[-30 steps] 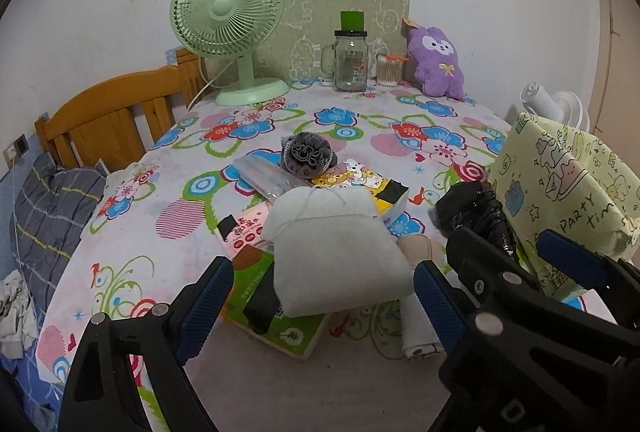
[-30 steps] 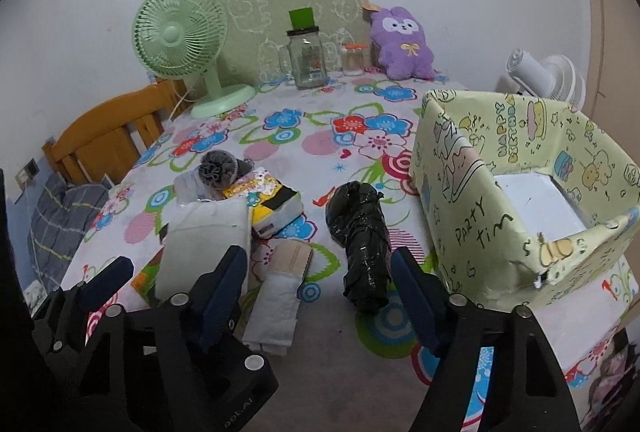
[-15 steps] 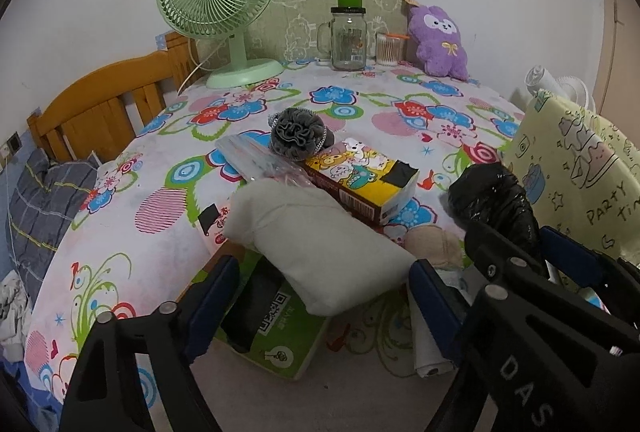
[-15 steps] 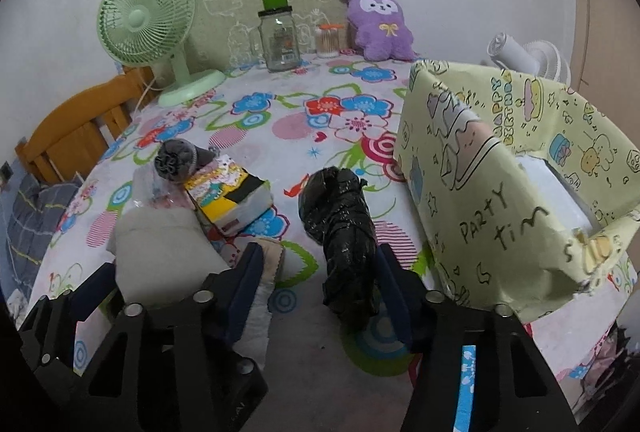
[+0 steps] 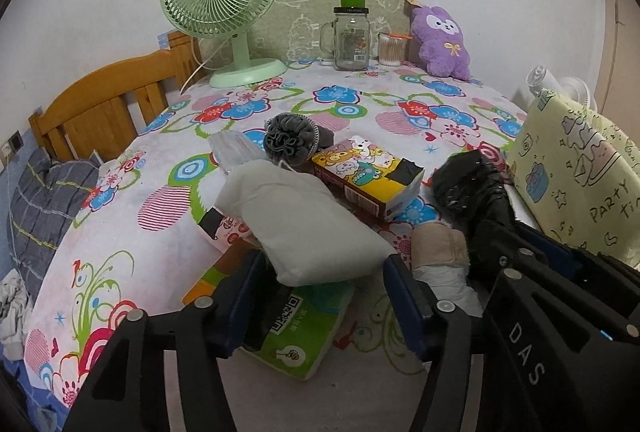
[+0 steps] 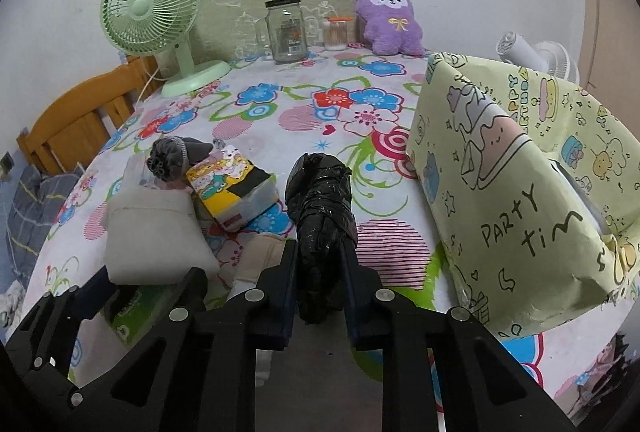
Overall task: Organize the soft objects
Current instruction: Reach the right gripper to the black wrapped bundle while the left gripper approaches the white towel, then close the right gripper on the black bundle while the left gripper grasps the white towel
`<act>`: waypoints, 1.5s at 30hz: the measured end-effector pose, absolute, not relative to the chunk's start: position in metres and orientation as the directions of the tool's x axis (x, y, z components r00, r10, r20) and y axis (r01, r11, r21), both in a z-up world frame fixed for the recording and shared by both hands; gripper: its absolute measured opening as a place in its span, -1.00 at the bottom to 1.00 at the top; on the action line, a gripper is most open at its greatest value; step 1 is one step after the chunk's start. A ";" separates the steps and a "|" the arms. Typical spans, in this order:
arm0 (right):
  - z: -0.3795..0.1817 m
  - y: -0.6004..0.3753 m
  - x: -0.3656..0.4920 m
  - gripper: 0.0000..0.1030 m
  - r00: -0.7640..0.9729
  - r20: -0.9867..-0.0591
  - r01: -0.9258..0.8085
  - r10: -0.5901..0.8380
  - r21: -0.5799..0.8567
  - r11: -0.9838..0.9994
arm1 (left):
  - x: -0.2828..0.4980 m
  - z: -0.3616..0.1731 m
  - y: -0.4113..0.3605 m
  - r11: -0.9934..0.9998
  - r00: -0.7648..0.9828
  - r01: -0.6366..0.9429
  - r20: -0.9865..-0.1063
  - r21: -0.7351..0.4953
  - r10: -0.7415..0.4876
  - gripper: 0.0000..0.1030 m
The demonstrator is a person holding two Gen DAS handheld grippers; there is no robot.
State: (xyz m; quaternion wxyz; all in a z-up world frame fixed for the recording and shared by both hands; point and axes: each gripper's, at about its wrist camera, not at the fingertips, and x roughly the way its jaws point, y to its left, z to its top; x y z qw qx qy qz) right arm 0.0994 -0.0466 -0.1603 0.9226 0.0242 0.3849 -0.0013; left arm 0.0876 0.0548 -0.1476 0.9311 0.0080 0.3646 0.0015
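Yellow paper box (image 6: pixel 516 192) beside black bundle (image 6: pixel 322 208)

Our left gripper (image 5: pixel 320 296) is matte black plastic with angular open-frame arms, round silver screws and deep-blue finger pads (image 5: pixel 404 296). Our right gripper (image 6: pixel 320 284) matches it, with white "DAS" lettering along its arm.

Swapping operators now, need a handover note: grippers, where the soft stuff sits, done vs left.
Right gripper: closed on the black plastic bundle, which looks to be resting on the table.
Left gripper: open, straddling the white pouch, not gripping.
Paper-wrapped box on the right; only something white shows inside.
Left on the table: white pouch, beige roll, grey scrunchy, tissue packs.
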 end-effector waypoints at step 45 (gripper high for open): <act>-0.142 -0.040 0.117 -0.66 0.714 -0.697 -0.030 0.063 0.059 0.998 | 0.112 -0.142 0.064 0.996 0.715 -0.022 -0.698 -0.081 -0.041 -0.47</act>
